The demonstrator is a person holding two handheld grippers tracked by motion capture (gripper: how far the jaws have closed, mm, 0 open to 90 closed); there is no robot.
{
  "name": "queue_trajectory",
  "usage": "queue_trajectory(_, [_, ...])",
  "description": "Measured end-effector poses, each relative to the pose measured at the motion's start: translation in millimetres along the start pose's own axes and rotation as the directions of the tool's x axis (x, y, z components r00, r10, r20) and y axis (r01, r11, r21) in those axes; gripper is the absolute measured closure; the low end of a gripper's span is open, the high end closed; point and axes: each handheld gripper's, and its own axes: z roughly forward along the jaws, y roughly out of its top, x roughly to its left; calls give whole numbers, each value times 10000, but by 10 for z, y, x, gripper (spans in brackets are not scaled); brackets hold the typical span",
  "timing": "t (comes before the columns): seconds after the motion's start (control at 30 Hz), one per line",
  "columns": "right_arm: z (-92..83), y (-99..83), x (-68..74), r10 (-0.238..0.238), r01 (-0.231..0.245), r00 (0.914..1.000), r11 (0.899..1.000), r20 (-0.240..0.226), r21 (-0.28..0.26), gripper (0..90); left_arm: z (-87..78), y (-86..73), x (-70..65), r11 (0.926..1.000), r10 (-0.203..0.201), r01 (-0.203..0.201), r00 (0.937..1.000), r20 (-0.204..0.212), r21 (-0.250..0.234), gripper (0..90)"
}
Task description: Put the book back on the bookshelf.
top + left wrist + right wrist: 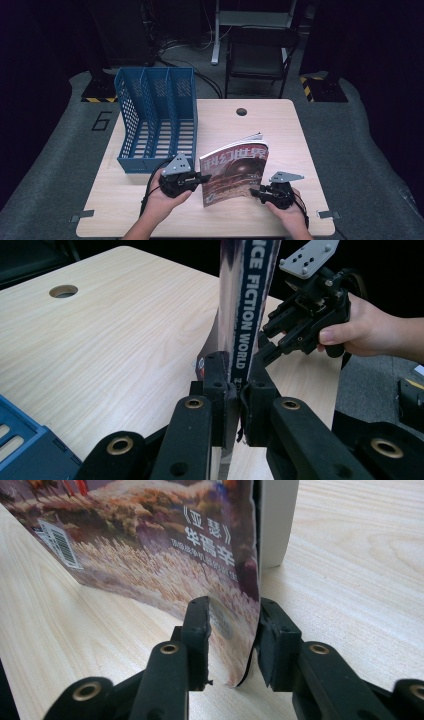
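Note:
A science-fiction magazine [235, 170] stands upright on the wooden table [280, 135], its pages fanned slightly. My left gripper [206, 177] is shut on the lower spine; in the left gripper view the spine [250, 315] sits pinched between the pads [235, 385]. My right gripper [253, 191] is at the magazine's other lower edge. In the right gripper view its jaws [234, 620] straddle the curled corner of the back cover [150, 555] with a gap left, so it is open. The right gripper [267, 347] also appears past the spine in the left gripper view.
A blue three-slot file holder [157, 115] stands at the table's left rear, close to my left hand; its corner [20, 450] shows in the left gripper view. A cable hole [242, 111] is near the far edge. A dark chair [260, 55] stands beyond the table.

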Motion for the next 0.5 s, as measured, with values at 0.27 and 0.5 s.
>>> queue_trajectory(0.27, [-12,8,-8,37,-37,9999,10000,-123,-27,807,-1,10,-38,9999,160,-160,9999,-37,57,837])
queue_trajectory(0.5, [49,84,64,-259,273,9981,9993,563,-243,846,-8,8,-69,9987,503,-503,9987,32,27,837])
